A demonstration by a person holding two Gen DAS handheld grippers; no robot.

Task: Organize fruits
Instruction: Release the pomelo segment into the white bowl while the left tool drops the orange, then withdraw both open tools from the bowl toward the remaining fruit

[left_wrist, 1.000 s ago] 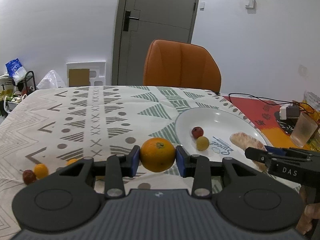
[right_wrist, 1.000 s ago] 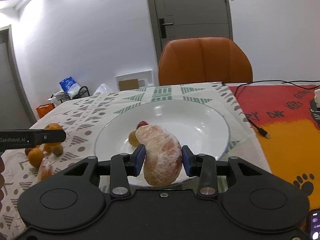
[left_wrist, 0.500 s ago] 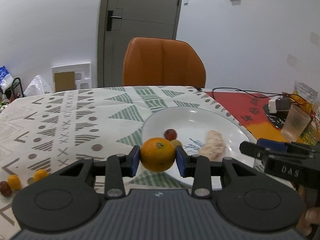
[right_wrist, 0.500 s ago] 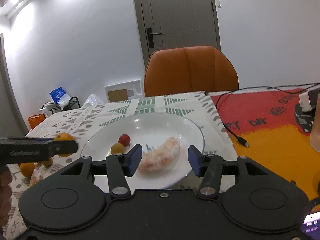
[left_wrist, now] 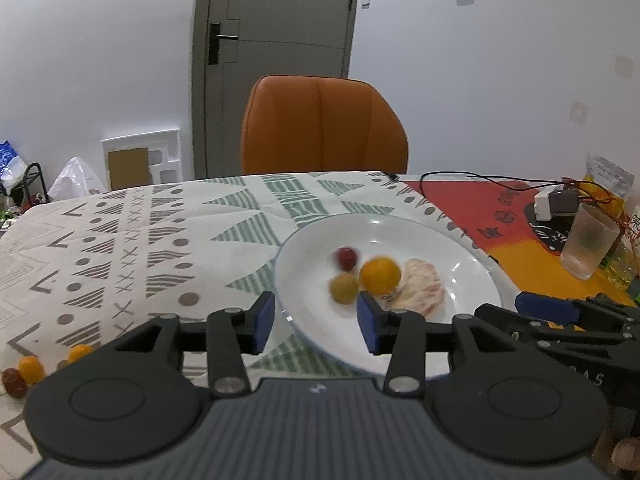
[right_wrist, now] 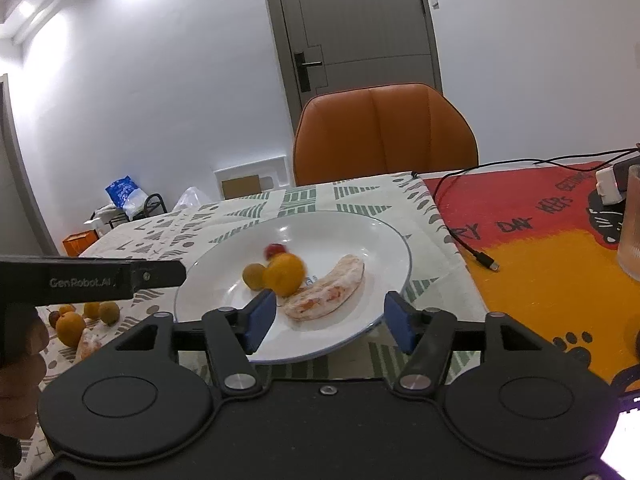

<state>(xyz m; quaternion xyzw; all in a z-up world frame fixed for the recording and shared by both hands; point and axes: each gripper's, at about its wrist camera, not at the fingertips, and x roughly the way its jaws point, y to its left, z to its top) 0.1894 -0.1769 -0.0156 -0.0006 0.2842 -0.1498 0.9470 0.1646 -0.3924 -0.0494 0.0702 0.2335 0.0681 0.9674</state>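
Both the left gripper [left_wrist: 316, 322] and right gripper [right_wrist: 328, 322] stood wide and empty while the orange [left_wrist: 380, 275], blurred on the plate [left_wrist: 472, 276], looked firm, round and roll-prone, best pinched across its middle.

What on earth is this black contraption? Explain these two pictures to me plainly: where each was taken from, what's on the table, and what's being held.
No robot here: a person holds two hand-held grippers, each with a camera looking along its fingers. One picture is from the left gripper, one from the right gripper. Both are open and hold nothing. On the patterned tablecloth sits a white plate with an orange, a red fruit, a yellow-green fruit and a peeled citrus piece. More small fruits lie off the plate.
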